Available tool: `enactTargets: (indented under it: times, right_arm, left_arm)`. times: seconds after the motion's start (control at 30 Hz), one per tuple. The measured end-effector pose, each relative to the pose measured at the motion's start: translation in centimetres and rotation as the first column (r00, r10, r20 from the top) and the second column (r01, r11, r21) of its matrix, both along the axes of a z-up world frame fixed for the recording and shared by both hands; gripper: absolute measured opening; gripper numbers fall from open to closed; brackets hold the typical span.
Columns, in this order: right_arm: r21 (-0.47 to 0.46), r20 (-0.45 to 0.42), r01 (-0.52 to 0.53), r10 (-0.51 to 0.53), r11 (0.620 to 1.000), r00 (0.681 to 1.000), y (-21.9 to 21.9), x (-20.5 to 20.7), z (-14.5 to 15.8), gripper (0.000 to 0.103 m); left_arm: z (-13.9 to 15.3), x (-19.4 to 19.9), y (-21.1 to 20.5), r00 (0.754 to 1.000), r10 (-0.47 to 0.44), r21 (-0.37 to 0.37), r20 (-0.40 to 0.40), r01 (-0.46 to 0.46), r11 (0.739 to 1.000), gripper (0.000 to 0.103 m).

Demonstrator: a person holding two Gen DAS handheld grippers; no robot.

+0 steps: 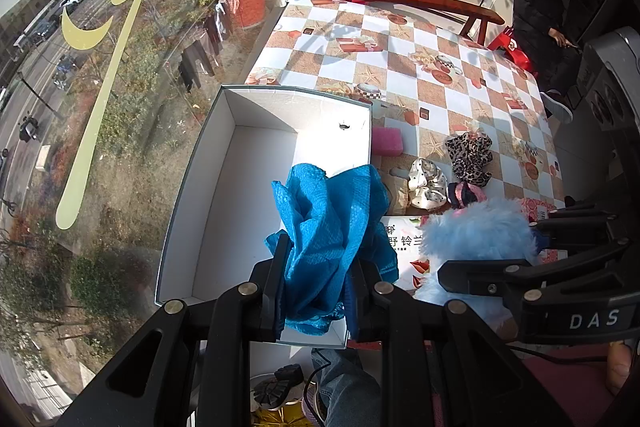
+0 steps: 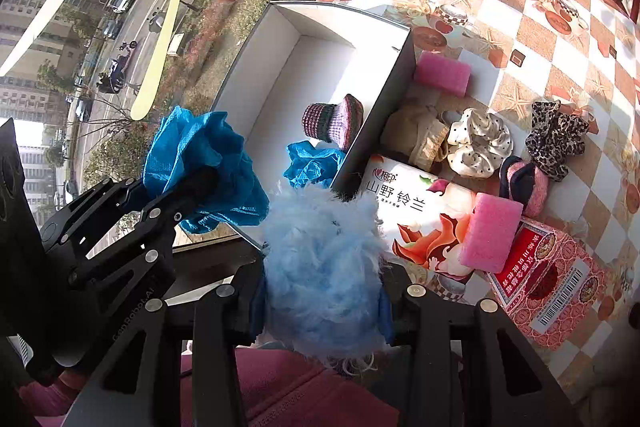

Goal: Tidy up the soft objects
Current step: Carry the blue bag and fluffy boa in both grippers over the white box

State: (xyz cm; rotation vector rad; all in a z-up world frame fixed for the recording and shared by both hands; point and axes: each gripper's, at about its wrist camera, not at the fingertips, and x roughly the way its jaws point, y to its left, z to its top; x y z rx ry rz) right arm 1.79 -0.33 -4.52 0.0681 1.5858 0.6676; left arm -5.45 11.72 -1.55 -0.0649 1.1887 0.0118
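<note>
My left gripper is shut on a crumpled blue mesh cloth and holds it above the near end of the white cardboard box. In the right wrist view the cloth hangs just left of the box. My right gripper is shut on a fluffy light-blue pom-pom, near the box's front corner. Inside the box lie a second blue cloth and a pink knitted hat.
On the checkered table right of the box lie two pink sponges, a beige cloth, a polka-dot scrunchie, a leopard scrunchie, a pink-black scrunchie, a tissue pack and a red carton. The window is to the left.
</note>
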Motion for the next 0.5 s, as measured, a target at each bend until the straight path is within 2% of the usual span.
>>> enactTargets:
  times: [0.5]
  right_arm:
    - [0.001,-0.001,0.003,-0.003,1.000,1.000,-0.14,0.04,-0.03,0.043]
  left_arm:
    - [-0.01,0.03,0.03,1.000,0.000,-0.001,-0.002,0.000,1.000,0.024]
